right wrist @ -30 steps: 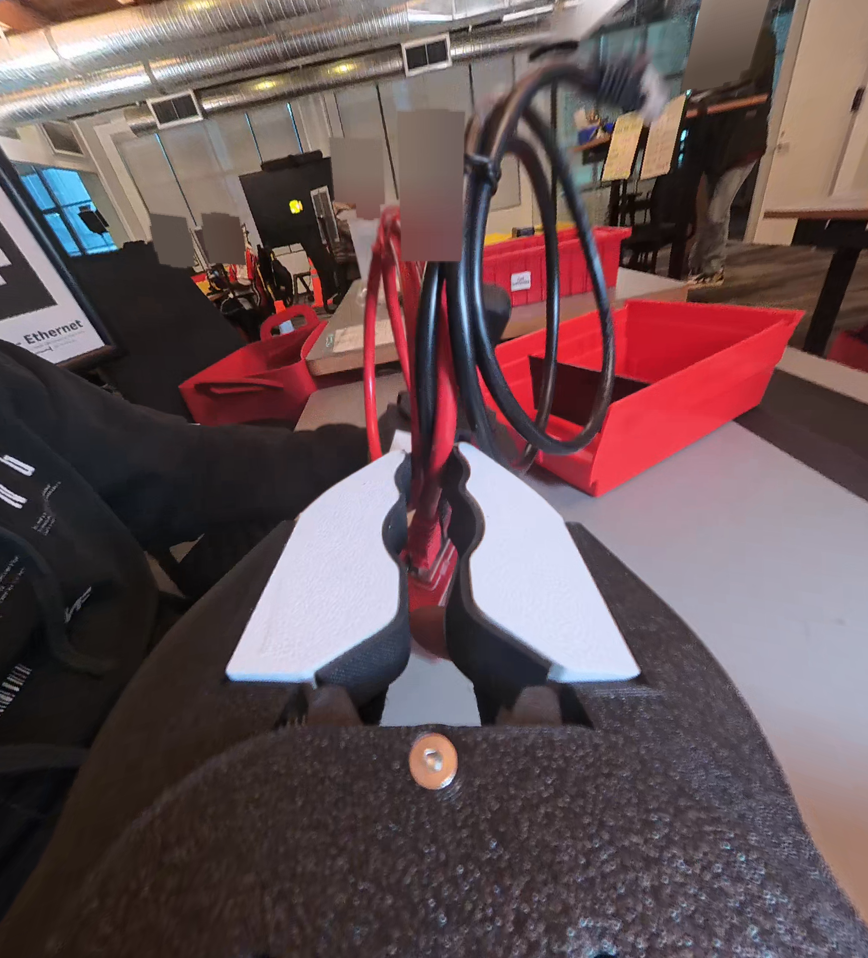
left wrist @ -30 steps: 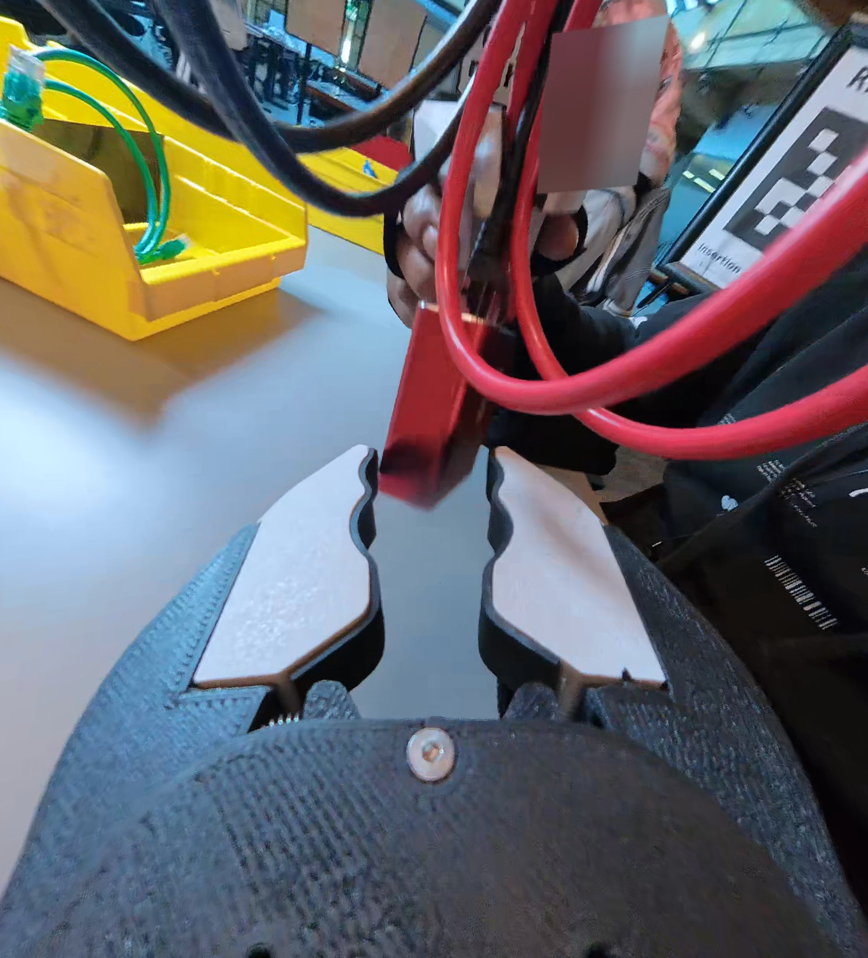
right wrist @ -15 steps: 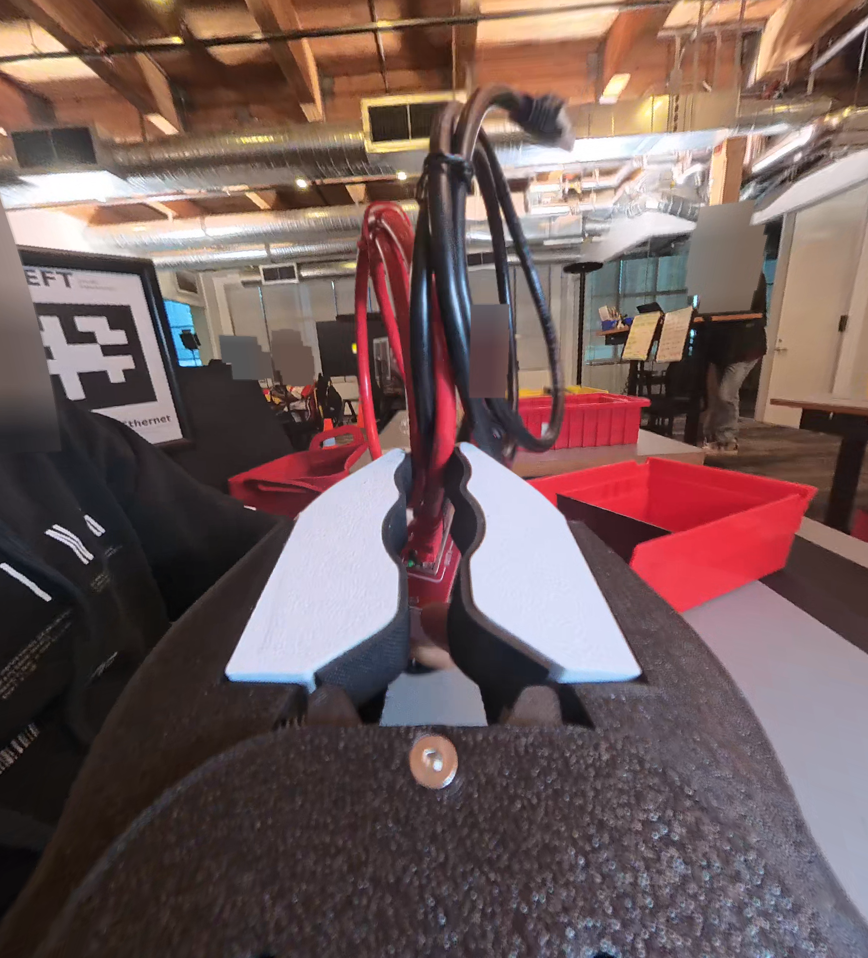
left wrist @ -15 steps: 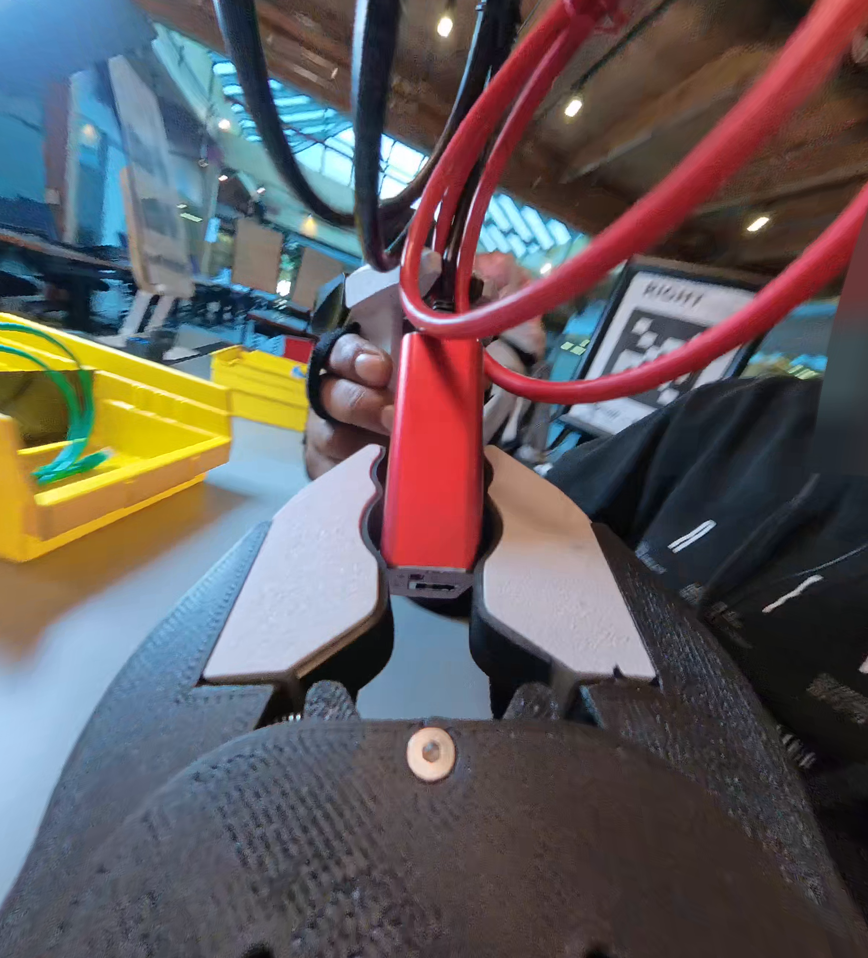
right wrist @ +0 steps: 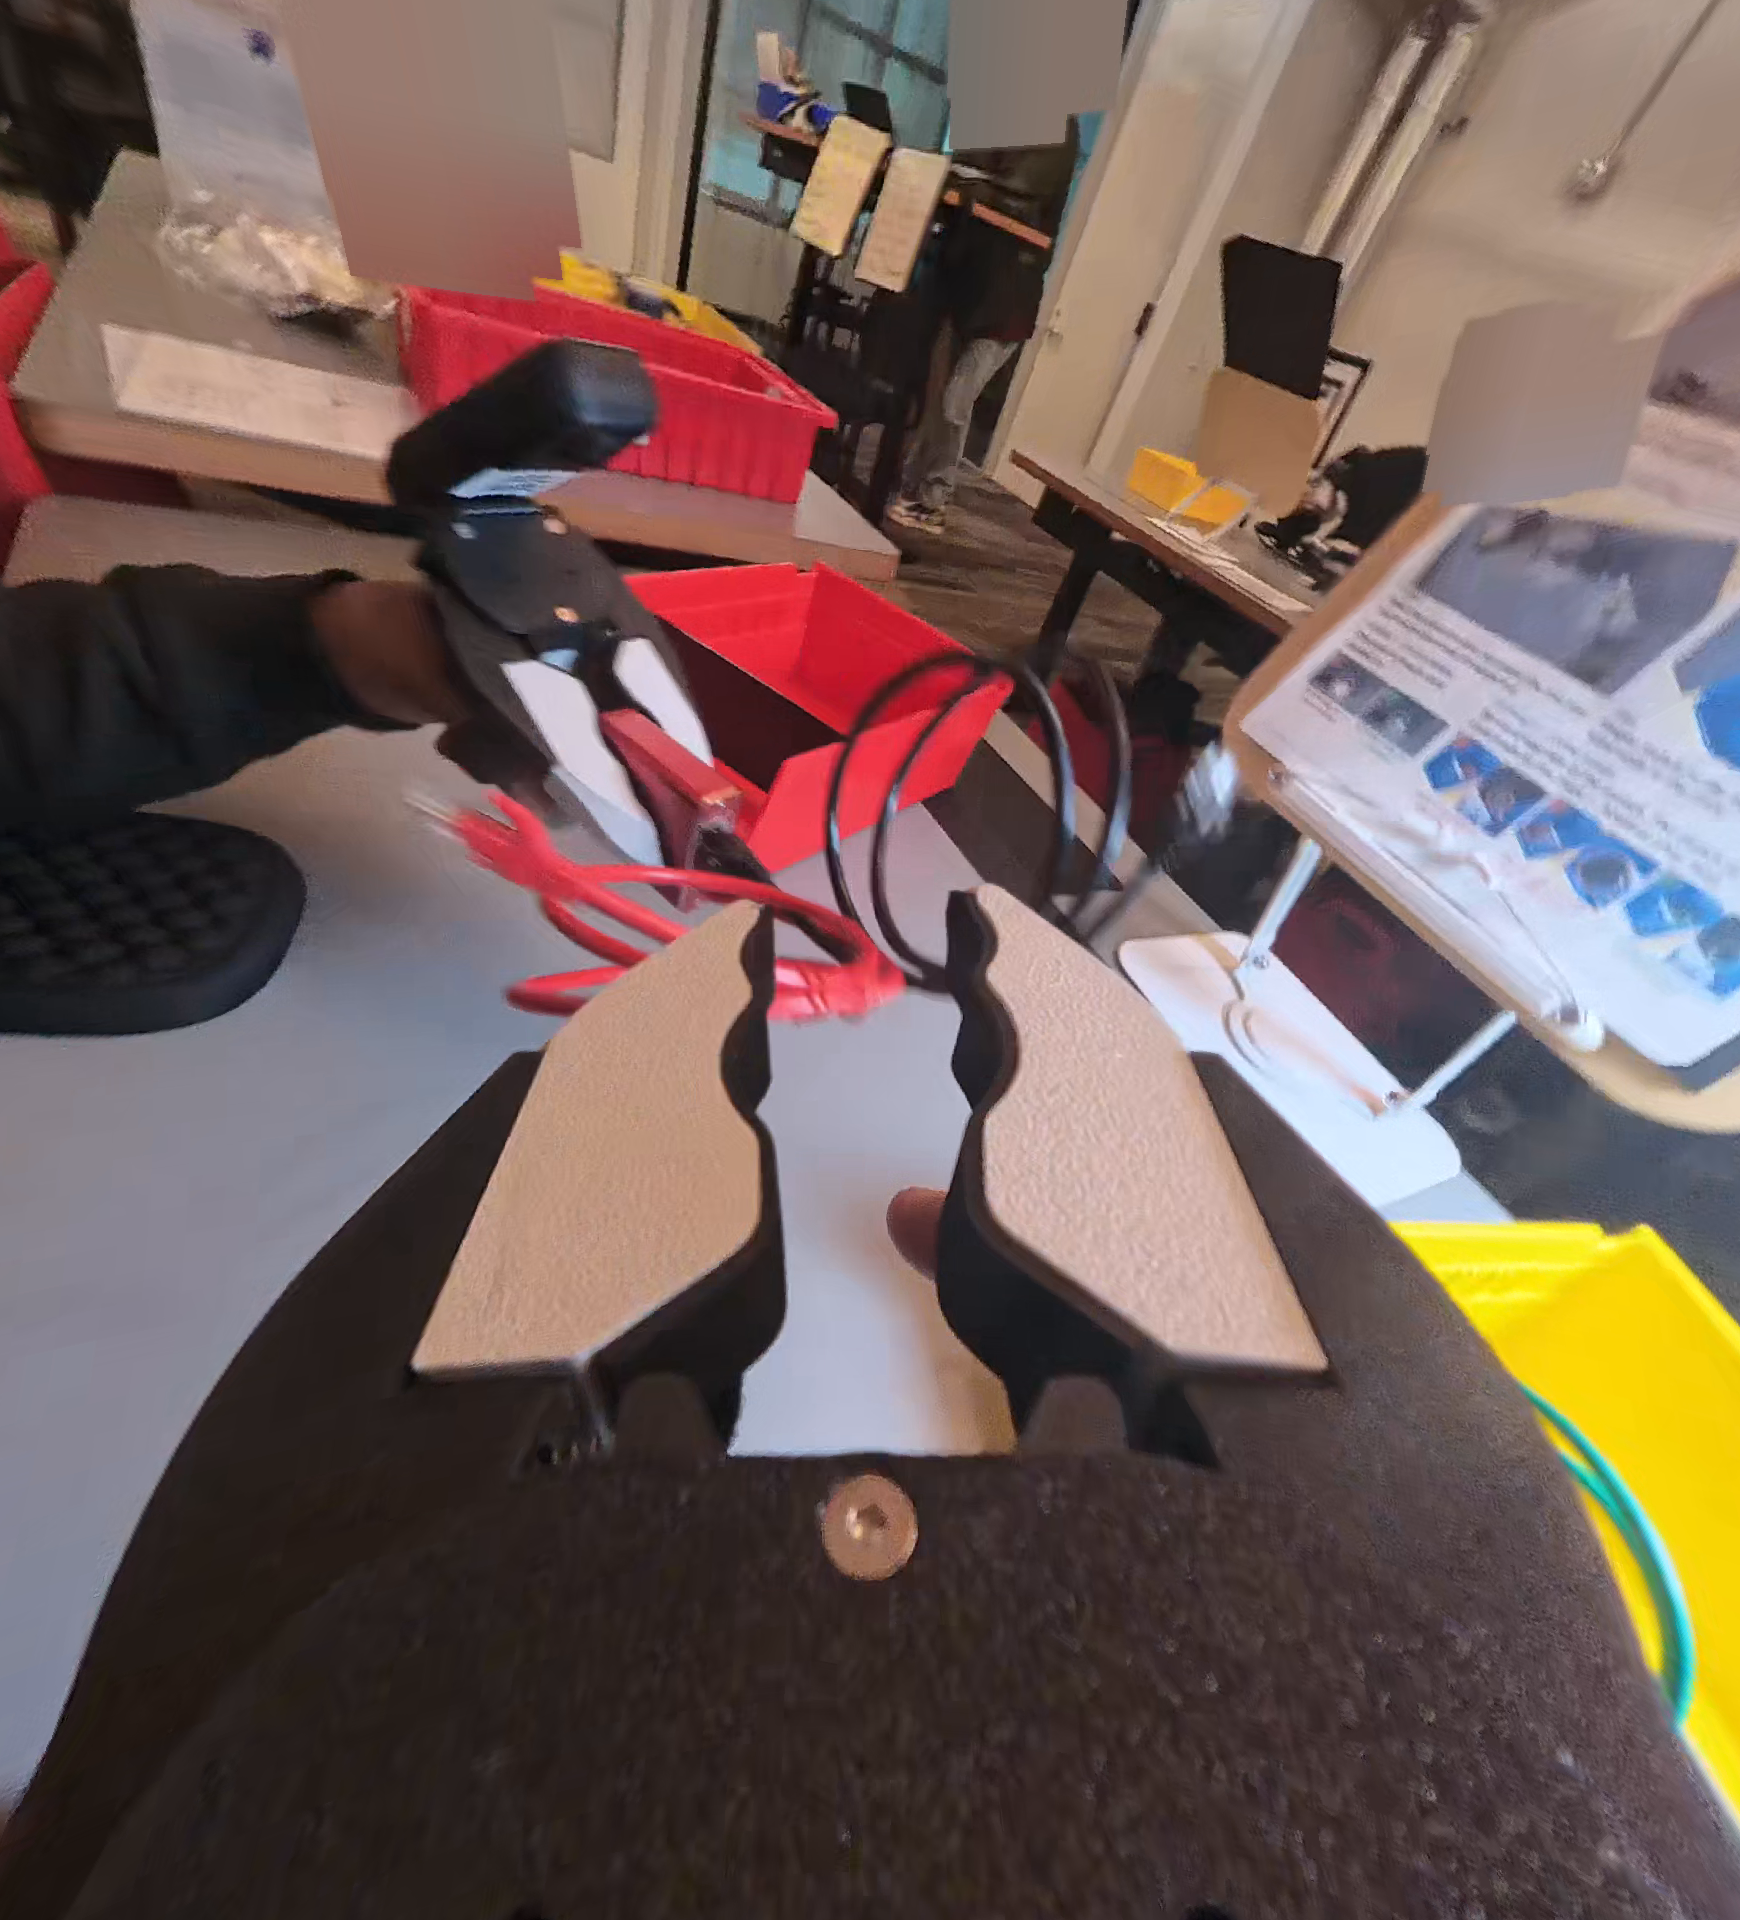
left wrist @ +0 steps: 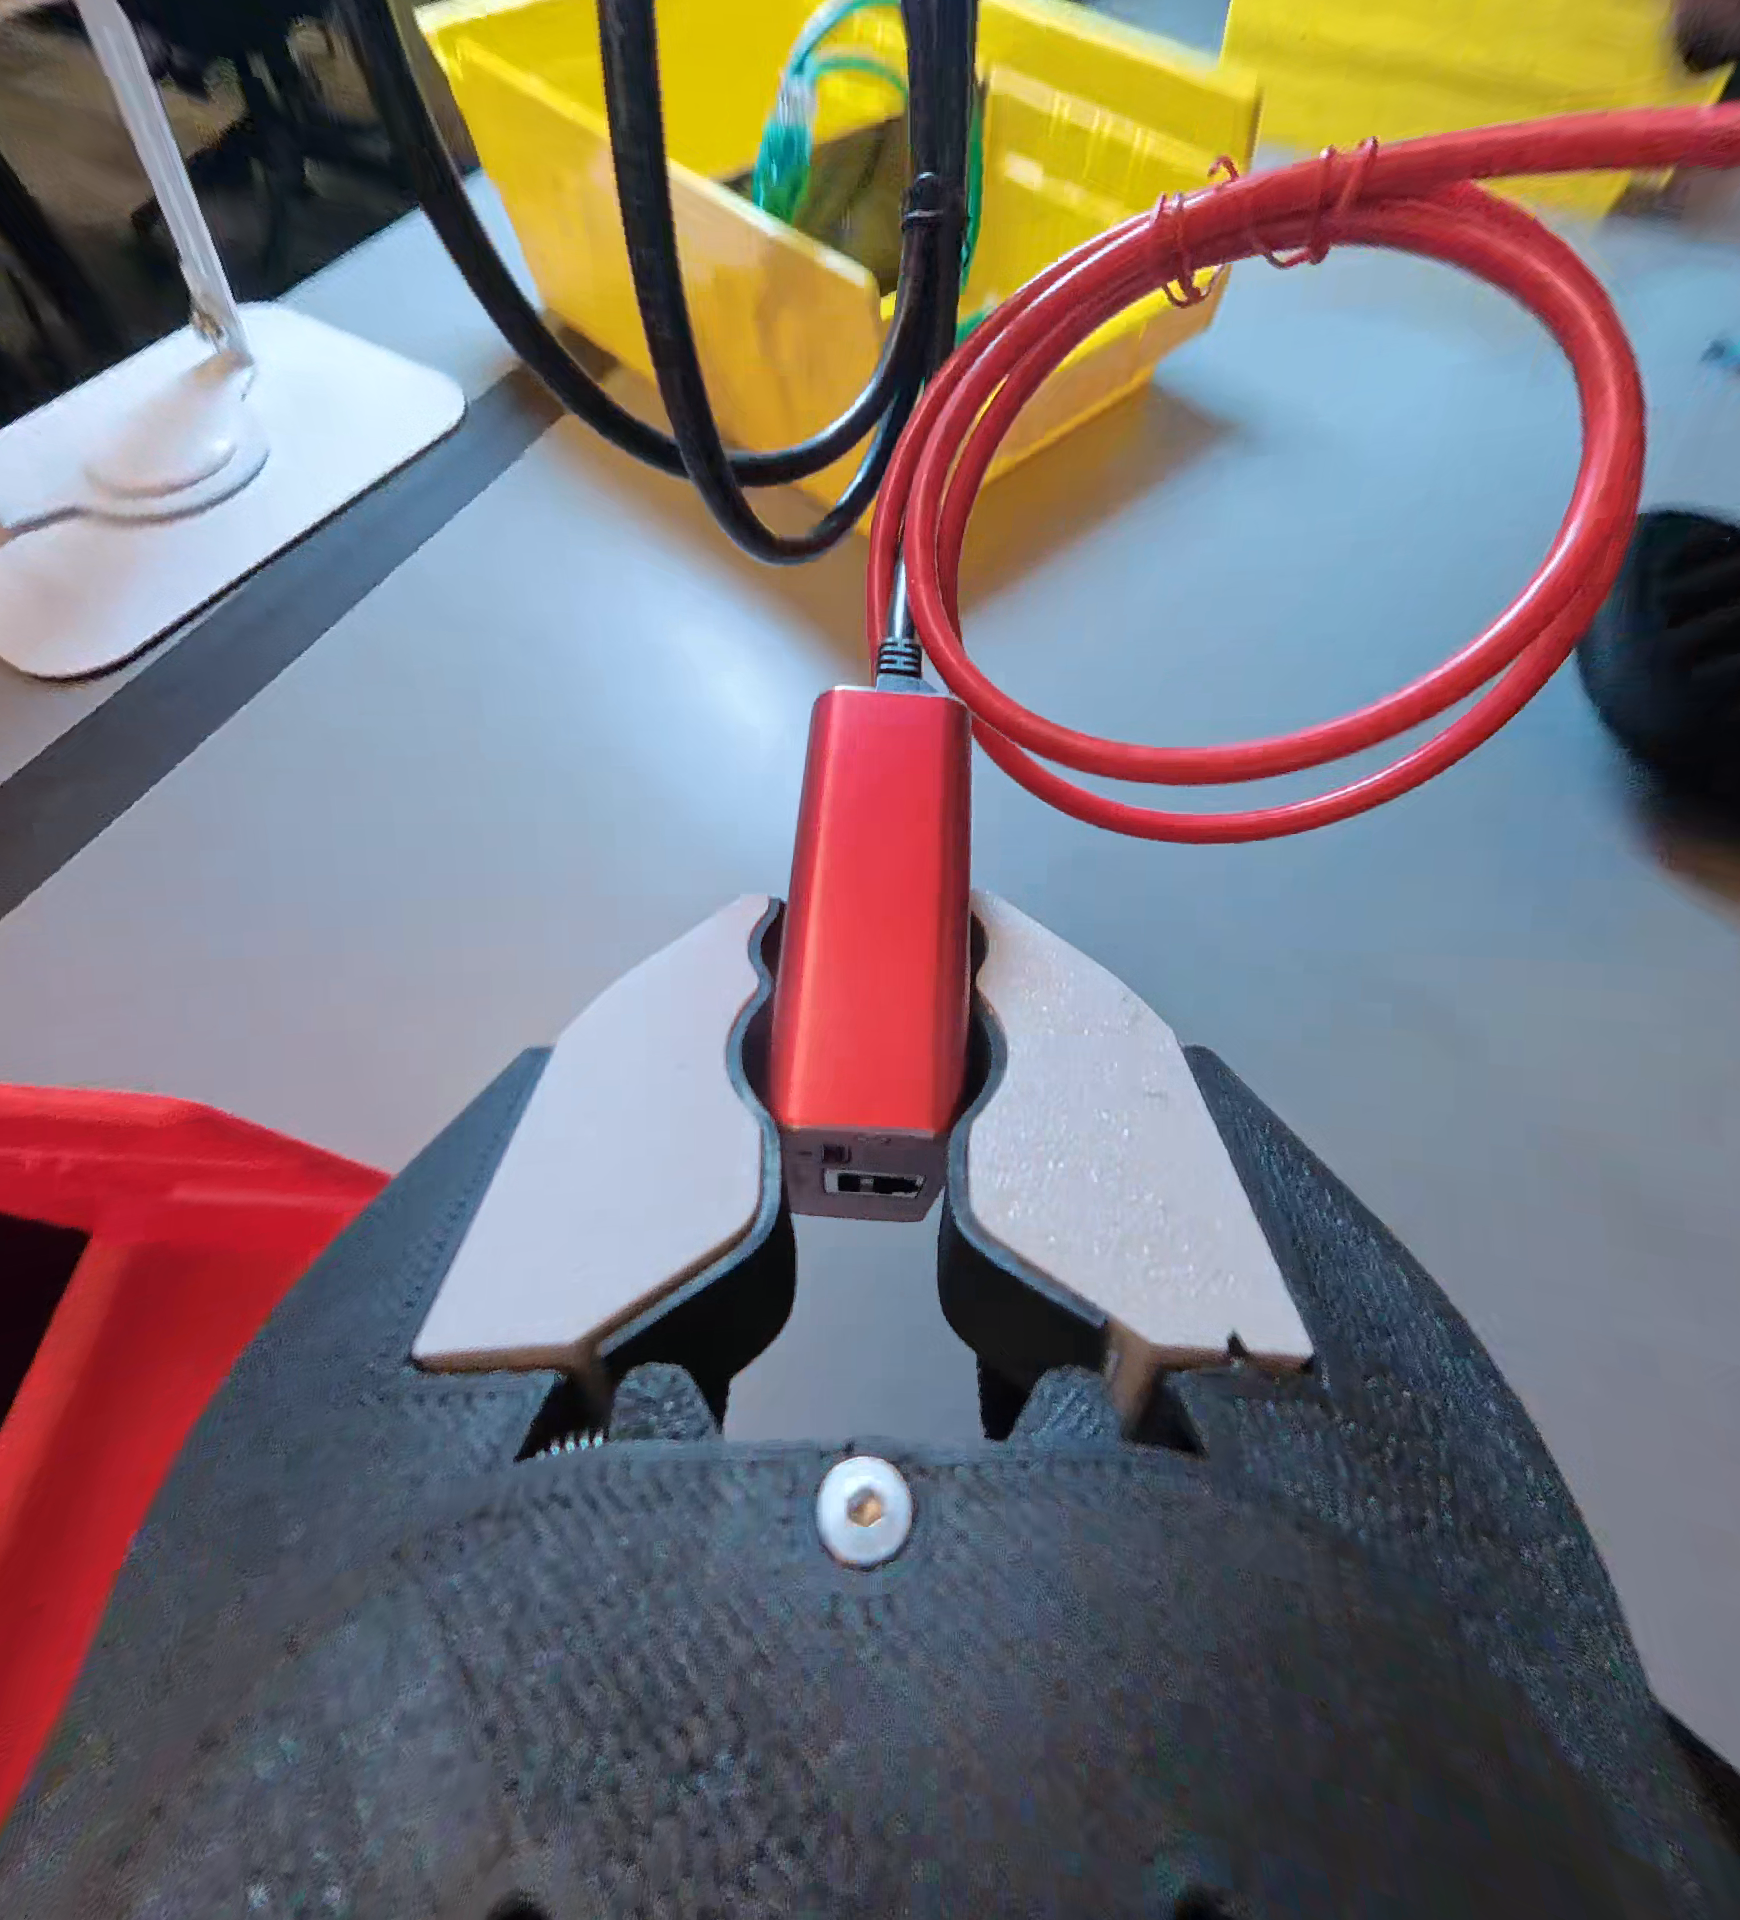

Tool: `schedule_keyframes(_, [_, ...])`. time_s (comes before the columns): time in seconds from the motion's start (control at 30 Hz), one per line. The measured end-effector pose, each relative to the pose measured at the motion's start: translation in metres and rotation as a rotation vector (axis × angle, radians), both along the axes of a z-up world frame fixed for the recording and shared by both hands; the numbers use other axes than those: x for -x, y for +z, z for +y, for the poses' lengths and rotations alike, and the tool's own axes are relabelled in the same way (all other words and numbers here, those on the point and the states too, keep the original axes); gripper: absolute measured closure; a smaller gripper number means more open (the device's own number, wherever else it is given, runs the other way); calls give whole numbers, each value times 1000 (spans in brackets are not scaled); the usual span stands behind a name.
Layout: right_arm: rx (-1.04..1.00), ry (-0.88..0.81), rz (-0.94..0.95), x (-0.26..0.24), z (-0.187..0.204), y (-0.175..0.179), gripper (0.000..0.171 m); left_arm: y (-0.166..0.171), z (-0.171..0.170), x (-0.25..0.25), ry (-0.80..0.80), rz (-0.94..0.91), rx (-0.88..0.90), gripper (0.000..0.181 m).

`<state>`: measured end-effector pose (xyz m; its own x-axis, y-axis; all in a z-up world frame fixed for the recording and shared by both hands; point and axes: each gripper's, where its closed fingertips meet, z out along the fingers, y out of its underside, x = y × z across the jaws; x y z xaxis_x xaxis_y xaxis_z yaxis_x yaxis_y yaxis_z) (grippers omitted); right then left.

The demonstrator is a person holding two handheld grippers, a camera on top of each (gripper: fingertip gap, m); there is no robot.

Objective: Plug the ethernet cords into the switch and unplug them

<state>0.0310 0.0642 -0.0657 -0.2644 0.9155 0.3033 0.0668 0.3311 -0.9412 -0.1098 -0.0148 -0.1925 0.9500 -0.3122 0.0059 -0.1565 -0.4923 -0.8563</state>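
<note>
The switch [left wrist: 871, 935] is a small red metal box. My left gripper [left wrist: 871, 914] is shut on its near half and holds it above the grey table [left wrist: 430, 831]. A coiled red ethernet cord [left wrist: 1365, 790] hangs to its right, and a black cable [left wrist: 679, 312] runs from its far end. My right gripper [right wrist: 855, 914] is open and empty. In the right wrist view the left gripper [right wrist: 637, 748] holds the switch [right wrist: 674, 769] just beyond it. A red cord plug [right wrist: 824, 982] lies right in front of my right fingertips [right wrist: 731, 935], and black cable loops [right wrist: 949, 790] hang behind.
A yellow bin [left wrist: 741, 281] with a green cord [left wrist: 793, 156] stands beyond the switch and also shows at lower right in the right wrist view [right wrist: 1624, 1455]. A red bin [right wrist: 845, 665] sits behind the left gripper. A white sign stand [left wrist: 170, 468] and a black pad [right wrist: 87, 914] are on the table. Across from one pair of fingers to the other is roughly 20 cm.
My left gripper closed on the switch and tilted down toward the table. My right gripper let go of the red cord at the switch, opened and drew back.
</note>
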Motion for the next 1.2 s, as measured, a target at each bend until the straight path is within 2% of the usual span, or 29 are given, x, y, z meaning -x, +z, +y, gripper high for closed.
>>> schedule_keyframes(0.1, [-113, 60, -65, 7, -33, 2, 141, -4, 3, -8, -45, 95, 101, 152])
schedule_keyframes(0.2, [-178, 46, -180, 36, -42, -17, 144, -6, 3, -18, -143, 258, 214, 151])
schedule_keyframes(0.33, [-112, 142, -376, 67, -59, -78, 140, 8, 4, -39, -259, 368, 280, 151])
schedule_keyframes(0.43, [-155, 142, -379, 81, -64, -109, 140, 14, -3, -49, -336, 443, 342, 151])
schedule_keyframes(0.5, [-137, 199, -350, 79, -74, -112, 154, 19, -5, -52, -367, 458, 357, 151])
schedule_keyframes(0.6, [-51, 269, -304, 71, -84, -104, 157, 38, -6, -70, -444, 325, 269, 152])
schedule_keyframes(0.67, [40, 305, -263, 65, -88, -93, 157, 55, -4, -81, -471, 203, 143, 151])
schedule_keyframes(0.8, [288, 380, -214, 48, -89, -75, 157, 90, -7, -94, -490, -160, -172, 139])
schedule_keyframes(0.87, [364, 397, -182, 42, -90, -69, 158, 100, -6, -100, -476, -334, -302, 140])
schedule_keyframes(0.93, [429, 423, -183, 38, -96, -65, 158, 93, -1, -107, -451, -378, -336, 142])
schedule_keyframes(1.07, [464, 390, -238, 41, -101, -71, 157, 86, 7, -117, -443, -337, -360, 150])
schedule_keyframes(1.2, [528, 379, -255, 44, -97, -80, 157, 77, 10, -112, -409, -423, -363, 152])
